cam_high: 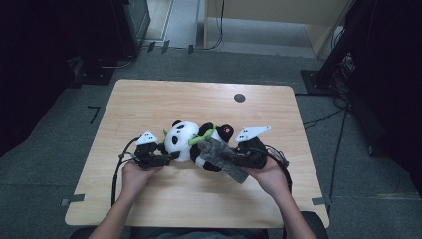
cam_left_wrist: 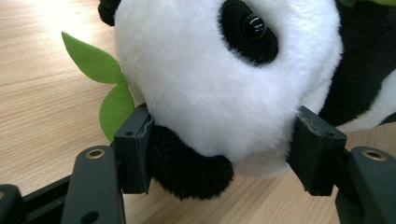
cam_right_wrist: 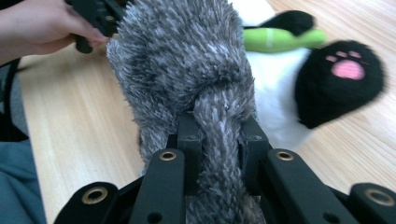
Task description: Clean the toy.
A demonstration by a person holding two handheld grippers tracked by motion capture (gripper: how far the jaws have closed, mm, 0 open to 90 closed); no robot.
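Left gripper (cam_left_wrist: 224,154): jaws clamped on panda's (cam_high: 191,142) head, pinning it to the tabletop (cam_high: 199,199).
Right gripper (cam_right_wrist: 219,135): pinched tight on grey furry cloth (cam_right_wrist: 187,60).
Cloth: long axis draped across panda's body, nearer right hand (cam_high: 271,174).

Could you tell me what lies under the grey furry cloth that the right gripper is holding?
The grey furry cloth drapes over the panda toy's belly. One paw and a green stick show beside it; the body beneath is covered.
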